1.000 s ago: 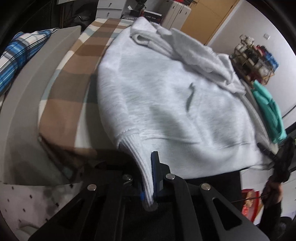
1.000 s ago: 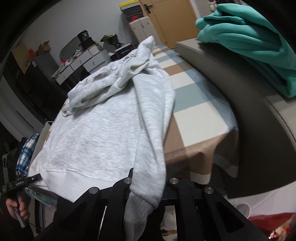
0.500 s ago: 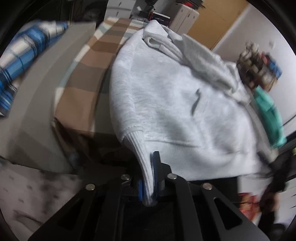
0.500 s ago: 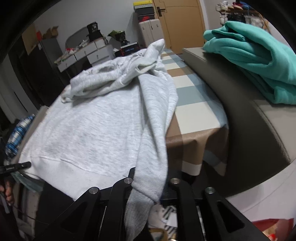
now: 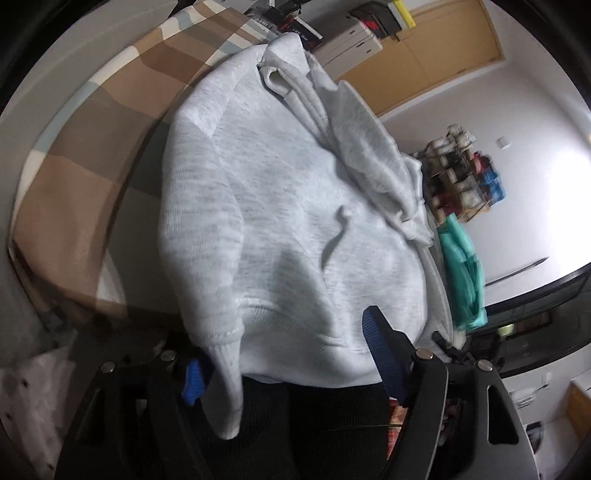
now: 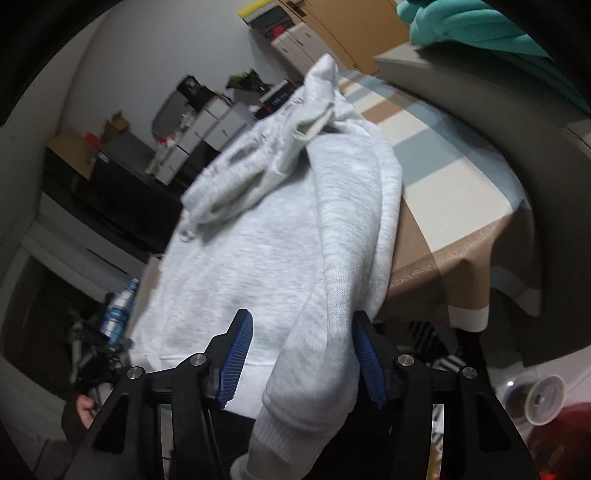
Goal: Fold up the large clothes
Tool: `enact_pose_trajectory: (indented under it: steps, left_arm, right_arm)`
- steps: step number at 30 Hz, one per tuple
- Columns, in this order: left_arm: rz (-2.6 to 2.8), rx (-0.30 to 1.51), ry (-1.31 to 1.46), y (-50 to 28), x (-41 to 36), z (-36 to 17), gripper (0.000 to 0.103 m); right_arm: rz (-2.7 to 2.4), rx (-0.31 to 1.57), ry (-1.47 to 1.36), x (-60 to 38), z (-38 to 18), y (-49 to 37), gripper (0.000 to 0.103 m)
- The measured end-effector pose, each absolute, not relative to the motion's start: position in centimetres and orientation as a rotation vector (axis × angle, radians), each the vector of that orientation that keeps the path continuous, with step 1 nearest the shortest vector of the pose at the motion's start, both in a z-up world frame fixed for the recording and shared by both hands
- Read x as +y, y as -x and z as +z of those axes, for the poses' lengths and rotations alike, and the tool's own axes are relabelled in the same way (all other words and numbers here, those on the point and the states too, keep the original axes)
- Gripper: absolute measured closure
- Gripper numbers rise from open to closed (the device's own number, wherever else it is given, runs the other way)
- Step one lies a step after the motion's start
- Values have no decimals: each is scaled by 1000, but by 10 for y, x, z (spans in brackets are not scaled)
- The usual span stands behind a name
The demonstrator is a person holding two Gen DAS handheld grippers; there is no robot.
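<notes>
The grey hoodie [image 5: 288, 221] lies on the checked worktop [image 5: 92, 155]; both grippers' jaws have just been opening, spread now with a cuff hanging loose between each pair, so back straight off without snagging

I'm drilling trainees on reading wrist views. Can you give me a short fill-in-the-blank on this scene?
1. The light grey knitted sweatshirt lies on a ___ tablecloth.
2. The left gripper has jaws that are ___.
3. The folded garment on the grey cushion is ___ in colour.

Missing words: checked; open; teal
</notes>
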State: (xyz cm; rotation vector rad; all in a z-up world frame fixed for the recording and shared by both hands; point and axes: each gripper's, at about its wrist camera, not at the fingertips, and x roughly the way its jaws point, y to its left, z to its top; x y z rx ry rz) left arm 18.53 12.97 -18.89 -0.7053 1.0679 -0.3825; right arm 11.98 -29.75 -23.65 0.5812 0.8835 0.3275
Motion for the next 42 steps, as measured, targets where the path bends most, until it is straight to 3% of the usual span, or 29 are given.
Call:
enact_pose_trajectory:
  steps: [1, 3, 4, 5, 6, 15, 21, 29, 30, 31, 32, 34, 40, 42]
  left_arm:
    - [-378, 1081, 685, -186, 130, -187, 36]
    - [-310, 1126, 596, -187, 128, -184, 58]
    - [-281, 1143, 558, -189, 127, -183, 74]
    - [-240, 1161, 514, -189, 126, -183, 94]
    - [-205, 1175, 476, -189, 127, -184, 100]
    - [-171, 1234, 431, -172, 130, -192, 101]
    - [-146, 1289, 460, -163, 143, -211, 101]
    - [-285, 1226, 480, -156, 138, -188, 101]
    - [-293, 1219, 502, -157, 140, -186, 97]
    - [-303, 1219, 535, -159, 142, -188, 82]
    - [-320, 1221, 585, -160, 145, -193, 47]
    - [-396, 1204, 678, -160, 148, -203, 14]
    - [-488, 1151, 705, -170, 132, -220, 14]
    - [-520, 1168, 709, -170, 126, -226, 23]
  right_arm:
    - [315, 906, -558, -294, -239, -122, 48]
    - [296, 943, -529, -291, -244, -123, 48]
    - [277, 965, -504, -287, -248, -123, 51]
    - [269, 973, -488, -286, -251, -123, 66]
    - [247, 979, -465, -284, -252, -122, 79]
    - [157, 922, -251, -280, -241, -112, 95]
    - [140, 912, -227, -293, -240, -109, 96]
    - [197, 915, -361, -303, -237, -111, 95]
    - [202, 913, -376, -305, -236, -111, 95]
    - [215, 906, -394, -308, -233, -110, 95]
    - [221, 903, -399, -309, -232, -111, 95]
    - [224, 906, -392, -308, -229, -111, 95]
    - [226, 919, -394, -303, -233, -112, 94]
    - [221, 925, -409, -304, -235, -112, 93]
